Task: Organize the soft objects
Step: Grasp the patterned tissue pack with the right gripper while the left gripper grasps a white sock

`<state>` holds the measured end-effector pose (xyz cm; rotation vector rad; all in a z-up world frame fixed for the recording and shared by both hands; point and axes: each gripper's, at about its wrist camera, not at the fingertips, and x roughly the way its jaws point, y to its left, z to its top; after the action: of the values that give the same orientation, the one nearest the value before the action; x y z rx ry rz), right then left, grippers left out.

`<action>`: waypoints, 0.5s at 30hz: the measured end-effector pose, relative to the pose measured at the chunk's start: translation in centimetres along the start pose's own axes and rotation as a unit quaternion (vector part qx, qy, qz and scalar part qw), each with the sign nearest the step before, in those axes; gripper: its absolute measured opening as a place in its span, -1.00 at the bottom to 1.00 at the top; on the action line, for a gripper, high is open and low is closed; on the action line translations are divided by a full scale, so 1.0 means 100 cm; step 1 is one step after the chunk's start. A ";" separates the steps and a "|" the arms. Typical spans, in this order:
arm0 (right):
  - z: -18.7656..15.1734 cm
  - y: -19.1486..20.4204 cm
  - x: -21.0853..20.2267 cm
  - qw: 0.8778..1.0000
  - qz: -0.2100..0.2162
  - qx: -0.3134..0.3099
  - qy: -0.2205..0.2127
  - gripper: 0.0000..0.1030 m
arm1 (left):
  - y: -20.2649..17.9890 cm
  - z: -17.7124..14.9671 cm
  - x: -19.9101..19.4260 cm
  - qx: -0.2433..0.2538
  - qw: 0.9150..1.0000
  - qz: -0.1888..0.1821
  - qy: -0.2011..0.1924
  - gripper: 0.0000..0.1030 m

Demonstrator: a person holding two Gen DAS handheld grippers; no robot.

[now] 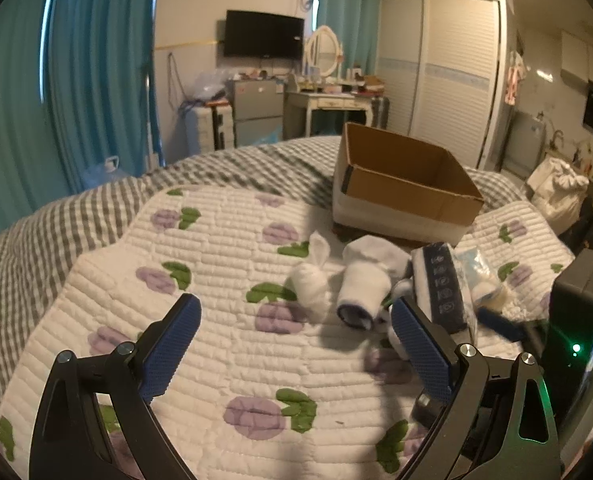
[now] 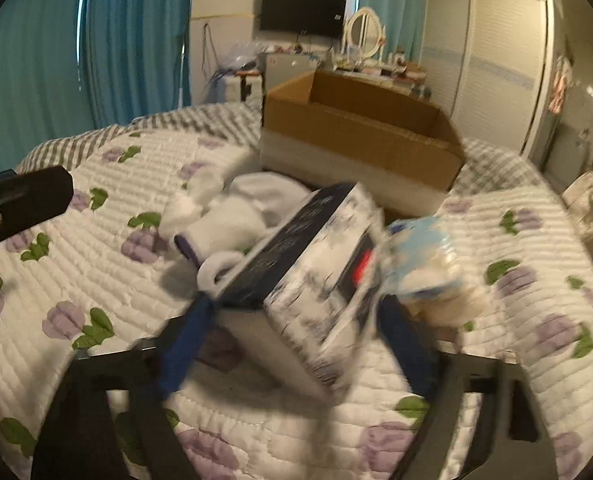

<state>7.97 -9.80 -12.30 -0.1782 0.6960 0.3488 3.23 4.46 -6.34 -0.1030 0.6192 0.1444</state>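
Note:
On the flowered quilt (image 1: pixel 224 248) lie a knotted white sock (image 1: pixel 310 280), a rolled white sock (image 1: pixel 362 286) and a soft tissue pack with a dark band (image 1: pixel 442 280). My left gripper (image 1: pixel 292 344) is open and empty, low over the quilt in front of them. My right gripper (image 2: pixel 292 332) is shut on the tissue pack (image 2: pixel 316 276), its blue fingers (image 2: pixel 184 344) on both sides; the view is blurred. A pale blue and white packet (image 2: pixel 428 256) lies right of the pack. The open cardboard box (image 1: pixel 400 184) stands behind.
A grey checked blanket (image 1: pixel 76 216) covers the bed's far side. Behind the bed are teal curtains (image 1: pixel 96 80), a dresser with a mirror (image 1: pixel 324 92) and a white wardrobe (image 1: pixel 444 68). The right gripper's body (image 1: pixel 580 320) is at the left view's right edge.

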 end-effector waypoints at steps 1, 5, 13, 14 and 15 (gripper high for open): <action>0.000 0.000 -0.001 1.000 0.005 0.002 0.000 0.20 | -0.001 0.000 0.000 0.001 1.000 0.000 0.001 0.89; -0.002 -0.006 -0.017 1.000 0.010 0.000 -0.012 -0.09 | -0.005 0.000 0.002 0.007 1.000 0.000 0.001 0.89; 0.003 -0.044 -0.056 0.998 0.035 0.040 -0.042 -0.15 | -0.044 -0.013 0.015 0.057 0.998 -0.018 0.026 0.86; 0.005 -0.050 -0.060 0.997 0.037 0.049 -0.044 -0.16 | -0.048 -0.015 0.018 0.061 0.997 -0.022 0.031 0.80; 0.006 -0.052 -0.061 0.997 0.034 0.052 -0.045 -0.16 | -0.053 -0.018 0.023 0.060 0.997 -0.026 0.035 0.77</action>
<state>5.89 -16.03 -7.66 -0.0398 0.6312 0.3833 4.97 -0.79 -8.86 -0.0073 0.6935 0.0529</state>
